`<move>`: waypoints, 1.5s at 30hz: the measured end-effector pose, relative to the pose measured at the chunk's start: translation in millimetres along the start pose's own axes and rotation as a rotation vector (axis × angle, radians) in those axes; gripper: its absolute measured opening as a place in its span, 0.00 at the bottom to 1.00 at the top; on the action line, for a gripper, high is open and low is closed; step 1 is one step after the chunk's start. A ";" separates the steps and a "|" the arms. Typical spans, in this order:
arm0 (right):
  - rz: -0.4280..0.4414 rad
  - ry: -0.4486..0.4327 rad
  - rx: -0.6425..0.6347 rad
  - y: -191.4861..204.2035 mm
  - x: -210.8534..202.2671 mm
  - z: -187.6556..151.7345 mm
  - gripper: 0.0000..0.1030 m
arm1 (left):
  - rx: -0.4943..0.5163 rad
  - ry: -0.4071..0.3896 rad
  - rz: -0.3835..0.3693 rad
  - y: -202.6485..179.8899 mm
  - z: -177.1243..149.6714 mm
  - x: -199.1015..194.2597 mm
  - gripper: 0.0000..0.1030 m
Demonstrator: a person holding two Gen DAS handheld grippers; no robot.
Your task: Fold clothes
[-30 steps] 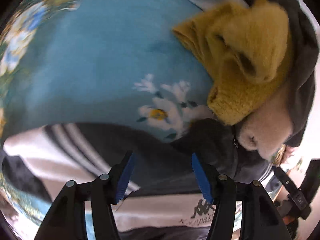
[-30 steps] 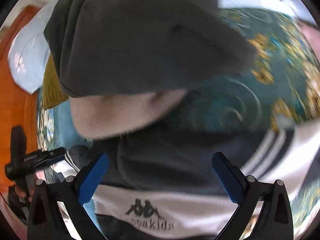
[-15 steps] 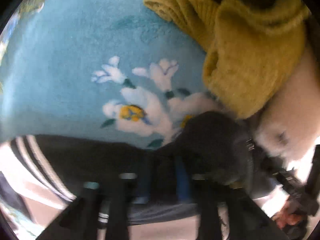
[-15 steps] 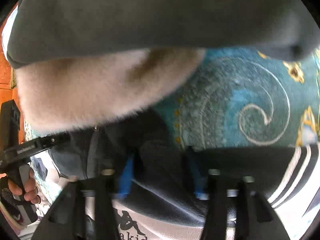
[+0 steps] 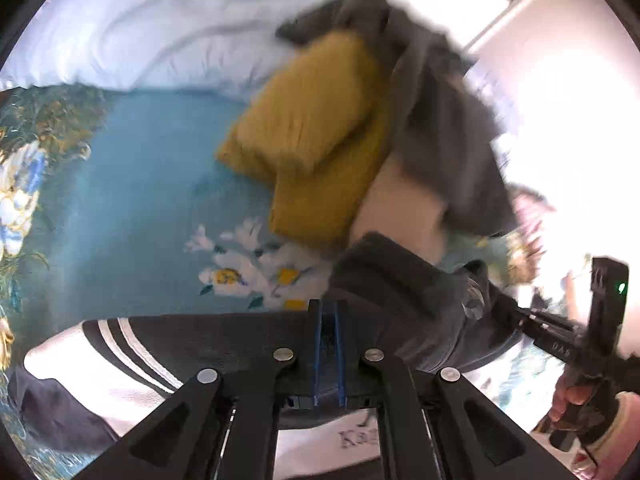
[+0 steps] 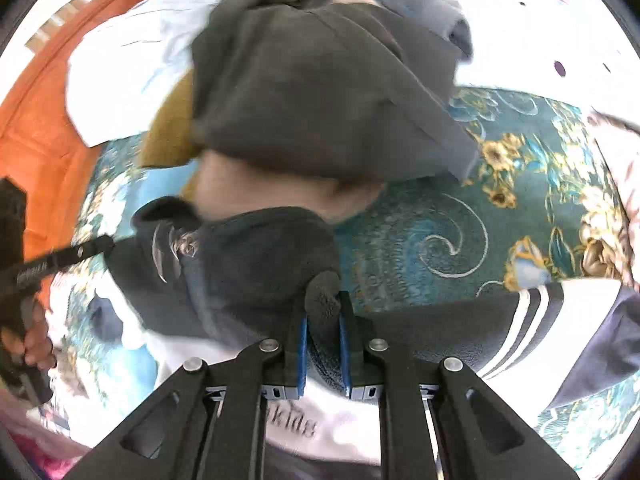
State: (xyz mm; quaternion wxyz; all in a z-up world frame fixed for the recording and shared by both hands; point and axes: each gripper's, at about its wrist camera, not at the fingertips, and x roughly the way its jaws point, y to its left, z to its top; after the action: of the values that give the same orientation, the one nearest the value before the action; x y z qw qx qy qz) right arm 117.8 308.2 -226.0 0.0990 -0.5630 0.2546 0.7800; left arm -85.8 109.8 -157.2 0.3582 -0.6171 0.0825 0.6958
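Bed point(image 5: 132, 200) under a teal floral blanket, heap of grey and mustard clothes point(image 6: 312, 92) piled at the far side. Nearer, dark jacket point(image 5: 224, 340) with white striped sleeves spread flat. Left gripper point(image 5: 328, 360) pinching the jacket's collar edge, blue fingers point(image 5: 317, 356) nearly pressed together; right gripper point(image 6: 323, 356) likewise clamped on a bunched collar fold. Looks like the lift-and-fold step: next, probably carrying both corners evenly, keeping the cloth taut.

Dark navy-and-white kids' track jacket point(image 5: 240, 336), striped sleeves, lies spread on the floral blanket point(image 5: 132, 208), its collar bunched up, just beside the mustard sweater point(image 5: 316, 140).
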 end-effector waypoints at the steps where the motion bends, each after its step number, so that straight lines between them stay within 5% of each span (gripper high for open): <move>1: -0.025 0.023 0.003 -3.3 16.0 1.1 0.13 | 0.005 0.023 0.036 -0.1 0.6 17.3 0.06; 4: -0.084 0.105 0.027 -11.0 63.6 5.5 0.13 | -0.027 0.072 0.088 4.1 5.2 47.3 0.06; 7: -0.083 0.105 0.095 -15.6 68.9 12.1 0.16 | -0.094 0.092 0.081 8.8 9.7 51.4 0.11; 10: -0.085 0.054 0.114 -20.1 39.3 12.7 0.33 | -0.172 0.093 0.062 18.8 5.6 29.2 0.11; 12: -0.093 0.024 0.146 -30.1 14.2 7.2 0.35 | -0.225 0.086 0.056 26.5 1.2 10.9 0.12; 17: -0.098 -0.029 0.418 -89.5 -52.7 -32.8 0.42 | -0.357 0.021 0.026 43.0 -16.8 -51.7 0.36; 22: -0.074 -0.148 0.709 -136.5 -128.6 -90.5 0.56 | -0.319 -0.035 -0.026 34.5 -35.4 -83.3 0.53; 23: -0.071 -0.142 0.723 -137.9 -132.1 -101.2 0.65 | -0.304 -0.038 -0.030 32.0 -41.1 -89.2 0.55; 25: -0.060 -0.085 0.724 -135.2 -122.4 -123.2 0.67 | -0.286 -0.023 -0.019 33.0 -59.7 -90.9 0.55; 28: -0.043 0.000 0.723 -131.2 -107.9 -156.3 0.67 | -0.269 0.036 0.019 41.5 -93.2 -73.5 0.56; 35: -0.087 0.215 0.691 -122.4 -37.7 -229.3 0.67 | -0.208 0.293 0.241 77.4 -187.2 21.6 0.56; 39: -0.090 0.274 0.661 -123.8 1.2 -238.5 0.65 | -0.253 0.315 0.194 82.6 -212.3 35.4 0.53; 41: -0.077 0.316 0.650 -123.0 13.2 -240.3 0.51 | -0.251 0.311 0.186 78.2 -217.0 36.4 0.17; 43: -0.094 0.333 0.632 -120.7 14.9 -240.6 0.46 | -0.241 0.316 0.204 73.3 -217.9 37.1 0.10; 45: -0.095 0.341 0.635 -120.2 10.1 -242.8 0.24 | -0.237 0.318 0.228 70.2 -216.8 34.0 0.09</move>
State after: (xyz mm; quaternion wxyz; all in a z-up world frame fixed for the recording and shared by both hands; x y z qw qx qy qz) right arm 368.4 285.6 -327.2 0.2611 -0.6374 0.4705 0.5515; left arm 46.1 -48.7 -260.2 0.1846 -0.7434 0.1246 0.6307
